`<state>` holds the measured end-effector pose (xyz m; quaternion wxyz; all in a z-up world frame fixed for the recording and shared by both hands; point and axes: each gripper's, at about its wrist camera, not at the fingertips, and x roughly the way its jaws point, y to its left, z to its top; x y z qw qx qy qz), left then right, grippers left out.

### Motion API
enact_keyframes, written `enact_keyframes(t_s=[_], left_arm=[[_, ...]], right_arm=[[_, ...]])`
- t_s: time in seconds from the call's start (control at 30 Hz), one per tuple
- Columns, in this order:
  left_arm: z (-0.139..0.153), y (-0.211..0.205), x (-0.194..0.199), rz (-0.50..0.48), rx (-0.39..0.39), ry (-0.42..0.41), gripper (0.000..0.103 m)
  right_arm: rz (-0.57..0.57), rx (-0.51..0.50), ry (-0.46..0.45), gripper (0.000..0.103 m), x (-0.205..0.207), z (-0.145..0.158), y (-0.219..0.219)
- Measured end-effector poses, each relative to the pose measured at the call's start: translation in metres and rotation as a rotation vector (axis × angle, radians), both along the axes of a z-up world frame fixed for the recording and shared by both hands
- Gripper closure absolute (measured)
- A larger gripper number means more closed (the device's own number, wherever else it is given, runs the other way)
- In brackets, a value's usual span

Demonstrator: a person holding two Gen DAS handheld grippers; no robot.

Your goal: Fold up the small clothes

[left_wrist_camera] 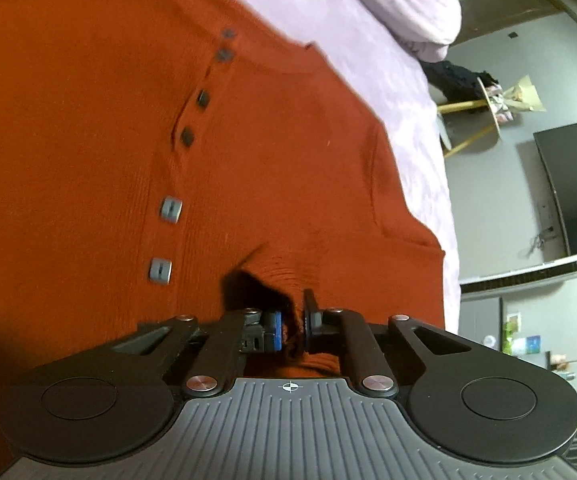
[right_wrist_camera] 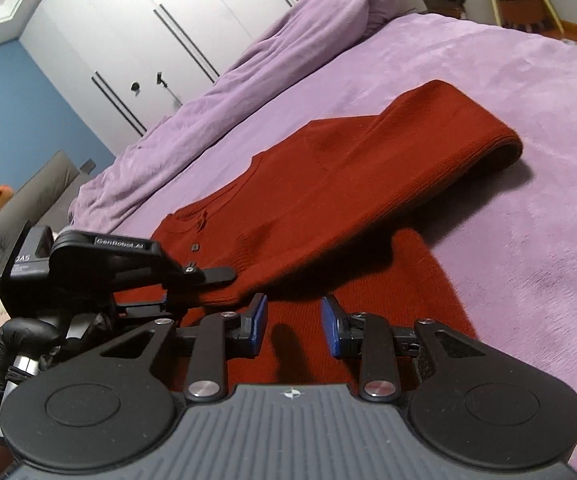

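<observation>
A rust-red knit sweater (left_wrist_camera: pixel 88 140) with a row of square grey buttons (left_wrist_camera: pixel 170 210) lies flat on the purple bedspread (left_wrist_camera: pixel 328 20). My left gripper (left_wrist_camera: pixel 294 328) is shut on a pinched ridge of the sweater's fabric near its side edge. In the right wrist view the sweater (right_wrist_camera: pixel 328 184) has one sleeve (right_wrist_camera: pixel 428 132) folded across its body. My right gripper (right_wrist_camera: pixel 294 322) hovers open just over the sweater's near part, its blue pads (right_wrist_camera: pixel 258 320) apart with nothing between them. The left gripper (right_wrist_camera: pixel 204 280) shows at the left, held by a black-gloved hand (right_wrist_camera: pixel 16 344).
A bunched purple duvet (right_wrist_camera: pixel 288 40) lies along the bed's far side, in front of white wardrobe doors (right_wrist_camera: pixel 148 40). Bare bedspread (right_wrist_camera: pixel 528 240) stretches to the right of the sweater. A dark screen (left_wrist_camera: pixel 576 192) and a small stand (left_wrist_camera: pixel 480 108) are beyond the bed.
</observation>
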<state>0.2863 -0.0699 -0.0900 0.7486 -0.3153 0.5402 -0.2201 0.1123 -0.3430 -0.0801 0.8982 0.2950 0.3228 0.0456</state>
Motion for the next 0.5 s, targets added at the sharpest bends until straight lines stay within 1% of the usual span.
enact_keyframes(t_s=[0.07,0.1,0.2,0.27,0.33,0.37,0.4,0.43,0.47,0.5], left_arm=[[0.018,0.002,0.001,-0.022,0.044,-0.092,0.093],[0.031,0.006,0.002,-0.026,0.077,-0.148,0.093],[0.063,0.026,0.006,0.0,0.179,-0.279,0.093],[0.077,0.046,0.009,0.035,0.254,-0.339,0.093],[0.08,0.071,0.015,0.088,0.366,-0.364,0.093],[0.079,0.078,0.016,0.105,0.414,-0.369,0.093],[0.074,0.089,0.018,0.127,0.492,-0.372,0.093],[0.071,0.094,0.019,0.138,0.542,-0.368,0.093],[0.065,0.101,0.018,0.153,0.585,-0.356,0.093],[0.058,0.111,0.017,0.167,0.588,-0.331,0.093]], right_arm=[[-0.016,0.004,-0.003,0.073,0.0,0.003,-0.006],[-0.028,0.001,-0.005,0.073,0.002,0.005,-0.01],[-0.048,0.007,-0.025,0.073,0.013,0.013,-0.019],[-0.053,0.021,-0.027,0.073,0.025,0.016,-0.022],[-0.047,0.051,-0.027,0.073,0.038,0.017,-0.022],[-0.046,0.064,-0.021,0.073,0.044,0.016,-0.022],[-0.047,0.078,-0.012,0.073,0.049,0.014,-0.021],[-0.047,0.094,0.002,0.072,0.054,0.01,-0.02],[-0.05,0.105,0.019,0.073,0.059,0.007,-0.019],[-0.057,0.118,0.036,0.073,0.063,0.003,-0.018]])
